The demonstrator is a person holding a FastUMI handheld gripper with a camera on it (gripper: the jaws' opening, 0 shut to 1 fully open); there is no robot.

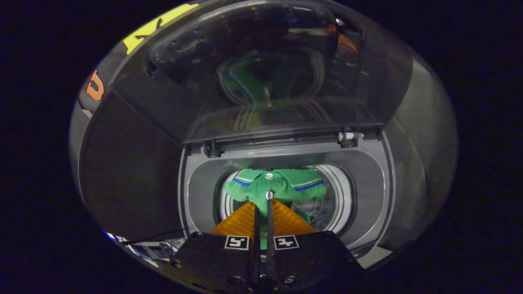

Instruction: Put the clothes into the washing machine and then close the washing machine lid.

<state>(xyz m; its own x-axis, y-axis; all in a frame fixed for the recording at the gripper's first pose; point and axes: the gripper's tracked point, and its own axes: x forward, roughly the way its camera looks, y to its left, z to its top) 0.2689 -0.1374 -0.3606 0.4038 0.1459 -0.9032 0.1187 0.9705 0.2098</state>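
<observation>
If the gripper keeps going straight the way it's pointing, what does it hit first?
The gripper already has its jaws closed on the green shirt, held over the washing machine's drum. Straight on, the shirt would probably meet the drum's perforated far wall first, though depth is hard to judge.

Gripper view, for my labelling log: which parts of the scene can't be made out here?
- Drum floor and whatever lies under the green shirt: covered by the shirt and the orange fingers.
- Rest of the shirt: hidden behind the gripper, whose fingers pinch the fabric near its collar.
- What lies behind the raised lid: lost in dark reflections on its glass.
- Washing machine front and controls: blocked by the gripper's black body.
</observation>
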